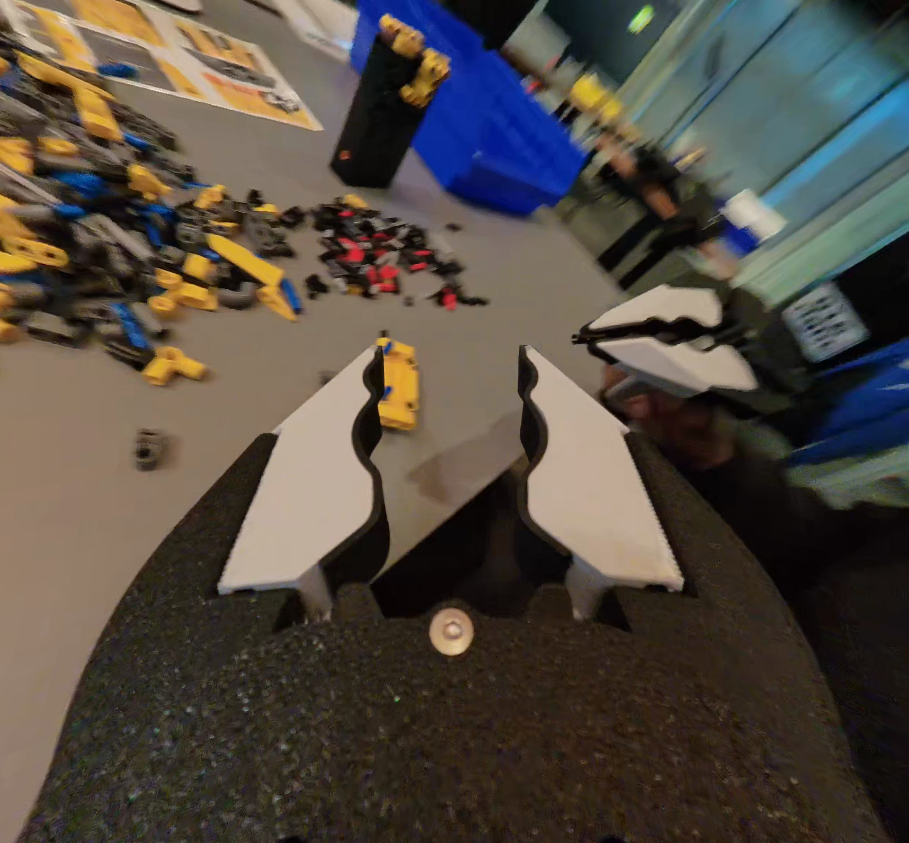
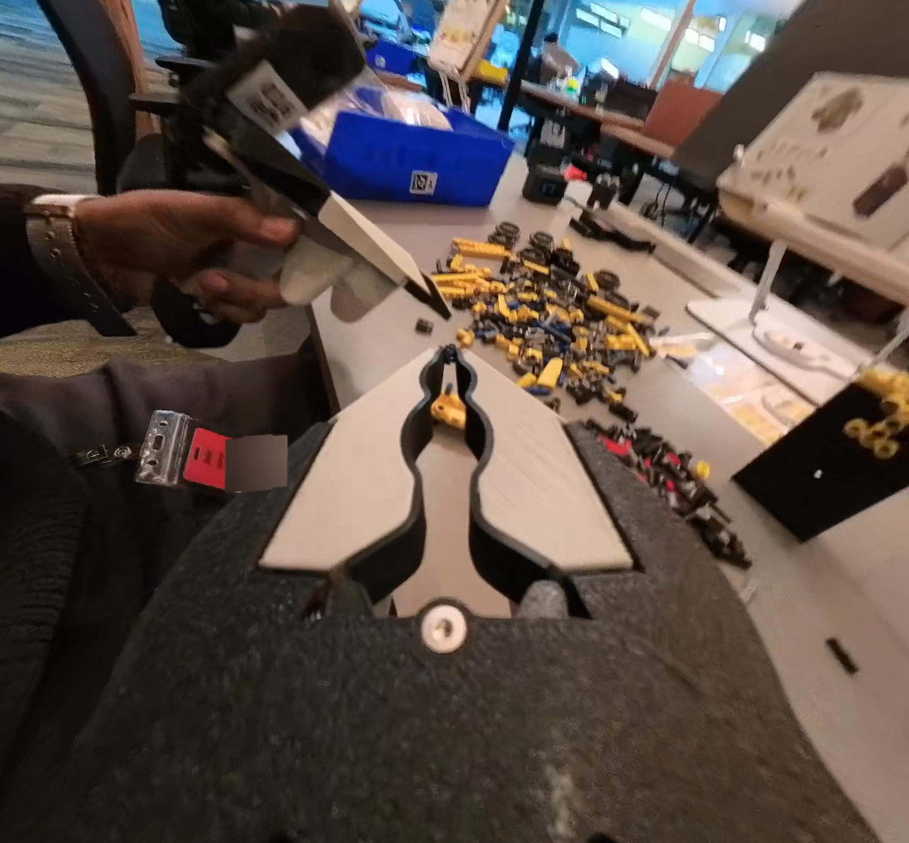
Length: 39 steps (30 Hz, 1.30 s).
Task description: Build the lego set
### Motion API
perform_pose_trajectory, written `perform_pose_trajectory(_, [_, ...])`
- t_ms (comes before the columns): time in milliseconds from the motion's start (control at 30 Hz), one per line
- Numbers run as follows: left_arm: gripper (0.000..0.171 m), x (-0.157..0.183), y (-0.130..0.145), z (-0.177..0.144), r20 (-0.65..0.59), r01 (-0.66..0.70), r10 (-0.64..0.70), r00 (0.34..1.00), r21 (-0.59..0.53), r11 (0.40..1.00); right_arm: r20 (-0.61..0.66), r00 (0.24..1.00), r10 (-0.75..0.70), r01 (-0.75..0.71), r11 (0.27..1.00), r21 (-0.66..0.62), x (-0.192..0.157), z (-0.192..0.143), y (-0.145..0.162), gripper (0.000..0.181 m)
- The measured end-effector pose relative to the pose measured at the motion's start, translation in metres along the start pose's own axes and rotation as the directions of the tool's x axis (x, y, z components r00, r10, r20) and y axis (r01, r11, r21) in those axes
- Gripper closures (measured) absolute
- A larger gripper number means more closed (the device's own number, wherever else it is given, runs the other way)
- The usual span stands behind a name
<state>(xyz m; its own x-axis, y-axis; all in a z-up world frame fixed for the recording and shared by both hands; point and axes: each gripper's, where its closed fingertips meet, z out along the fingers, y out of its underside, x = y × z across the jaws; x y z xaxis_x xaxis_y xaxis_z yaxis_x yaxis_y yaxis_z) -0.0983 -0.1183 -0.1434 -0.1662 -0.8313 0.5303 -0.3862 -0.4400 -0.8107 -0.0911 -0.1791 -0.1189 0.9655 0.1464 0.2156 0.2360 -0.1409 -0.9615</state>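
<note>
My left gripper [image 1: 450, 357] is open and empty, low over the grey table [image 1: 516, 248]. A yellow brick assembly with blue pins [image 1: 399, 389] lies on the table just past its left fingertip. My right gripper [image 2: 448, 353] is shut, with a small black piece [image 2: 449, 355] pinched at its tips. The yellow assembly [image 2: 448, 410] shows through the gap behind its fingers. The right gripper [image 1: 585, 338] also shows at the right of the left wrist view. A hand holds the left gripper [image 2: 435, 300] at the upper left of the right wrist view.
A pile of yellow, blue and black pieces [image 1: 98, 229] and a smaller red and black pile [image 1: 383, 253] lie on the table. A black box with a yellow assembly [image 1: 378, 106] stands before a blue bin [image 1: 492, 120]. Printed sheets [image 1: 221, 61] lie behind. A loose dark piece [image 1: 147, 448] lies at the left.
</note>
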Motion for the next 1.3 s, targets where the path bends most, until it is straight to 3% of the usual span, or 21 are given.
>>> perform_pose_trajectory(133, [0.116, -0.025, 0.022, 0.02, 0.17, -0.182, 0.218, 0.961, -0.208, 0.961, -0.017, 0.995, 0.101, -0.102, 0.987, -0.125, 0.008, 0.012, 0.029, 0.177])
perform_pose_trajectory(267, [0.117, -0.033, 0.04, 0.035, 0.208, -0.213, 0.288, 0.935, -0.32, 0.923, -0.018, 0.993, 0.119, -0.12, 0.978, -0.169, 0.01, 0.02, 0.039, 0.177])
perform_pose_trajectory(500, [0.135, -0.046, 0.047, 0.038, 0.251, -0.215, 0.322, 0.913, -0.375, 0.902, -0.037, 0.99, 0.136, -0.14, 0.927, -0.348, 0.021, 0.033, 0.07, 0.177])
perform_pose_trajectory(667, [0.145, -0.042, 0.05, 0.041, 0.239, -0.272, 0.387, 0.891, -0.401, 0.875, 0.014, 0.992, 0.122, -0.111, 0.941, -0.32, 0.021, 0.047, 0.06, 0.177])
perform_pose_trajectory(933, [0.146, -0.028, 0.045, 0.042, 0.221, -0.52, 0.632, 0.743, -0.403, 0.753, 0.054, 0.993, 0.109, -0.08, 0.919, -0.386, 0.017, 0.055, 0.073, 0.177])
perform_pose_trajectory(1067, [0.145, -0.024, 0.049, 0.045, 0.203, -0.509, 0.613, 0.764, -0.395, 0.765, 0.064, 0.993, 0.102, -0.065, 0.904, -0.422, 0.014, 0.052, 0.08, 0.177])
perform_pose_trajectory(1300, [0.141, -0.011, 0.041, 0.04, 0.129, -0.324, 0.376, 0.917, -0.307, 0.895, 0.072, 0.99, 0.121, -0.079, 0.903, -0.423, 0.011, 0.039, 0.081, 0.177])
